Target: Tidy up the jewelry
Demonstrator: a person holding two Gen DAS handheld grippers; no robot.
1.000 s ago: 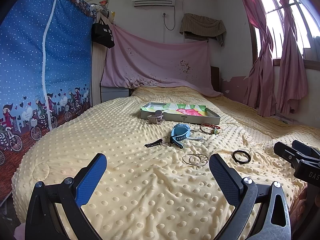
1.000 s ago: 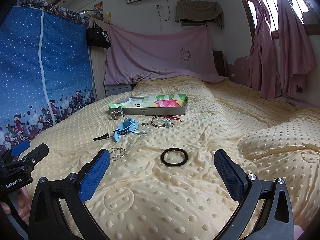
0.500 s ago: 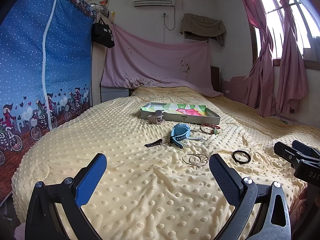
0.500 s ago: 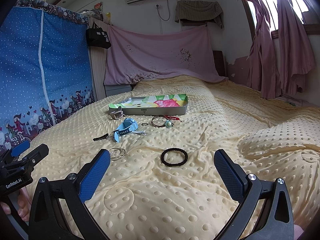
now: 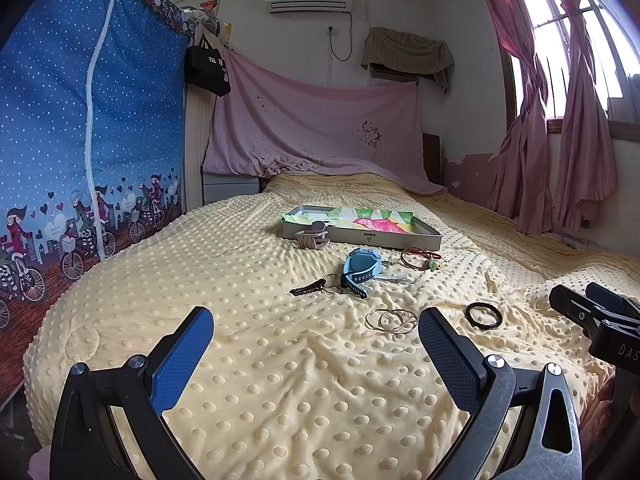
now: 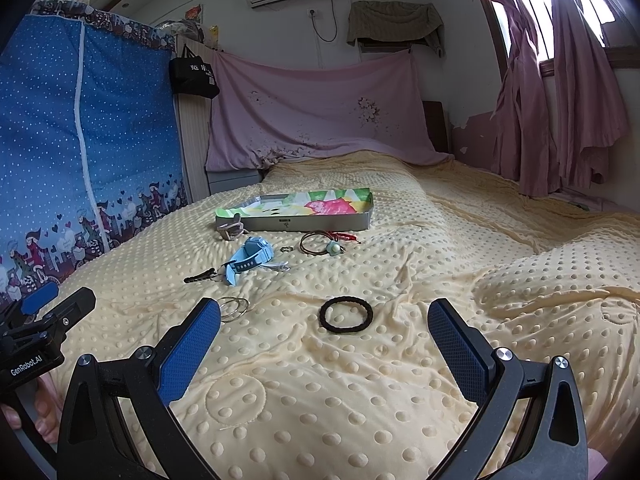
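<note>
Left gripper [image 5: 312, 344]: jaws spread wide, nothing between the blue pads, held level and low. Right gripper [image 6: 324, 336]: same, jaws wide apart, empty, alongside the left.

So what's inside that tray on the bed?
The tray shows only a colourful paper lining; no jewelry visible inside. Its near wall hides the floor's front strip.

Bangles [image 5: 391, 321], black band [image 6: 346, 315] flat on bedspread [image 6: 360, 380]

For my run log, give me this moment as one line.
left gripper: open, empty | right gripper: open, empty | black hair tie, bangles: on bed | tray: no jewelry seen inside
</note>
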